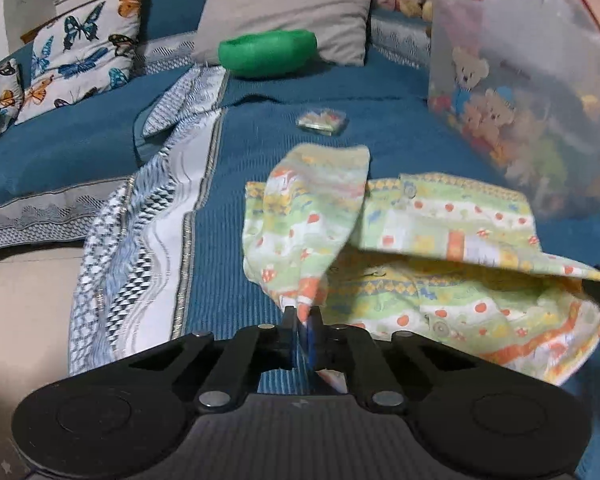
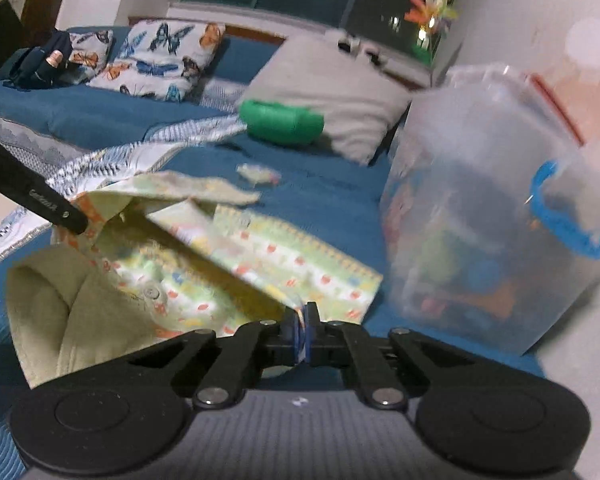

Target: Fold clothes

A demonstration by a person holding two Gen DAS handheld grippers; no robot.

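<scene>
Blue bedspread (image 1: 380, 148) fills both views, with a clear toy bin (image 1: 520, 92) as your landmark. Your patterned baby shirt (image 1: 440, 240) lies just beside the bin, on its near side, partly lifted. Your left gripper (image 1: 302, 316) pinches a sleeve or edge; your right gripper (image 2: 302, 314) pinches what looks like a hem corner, though blur makes that uncertain. Folding seems barely begun: one flap raised, nothing yet squared or stacked.
</scene>
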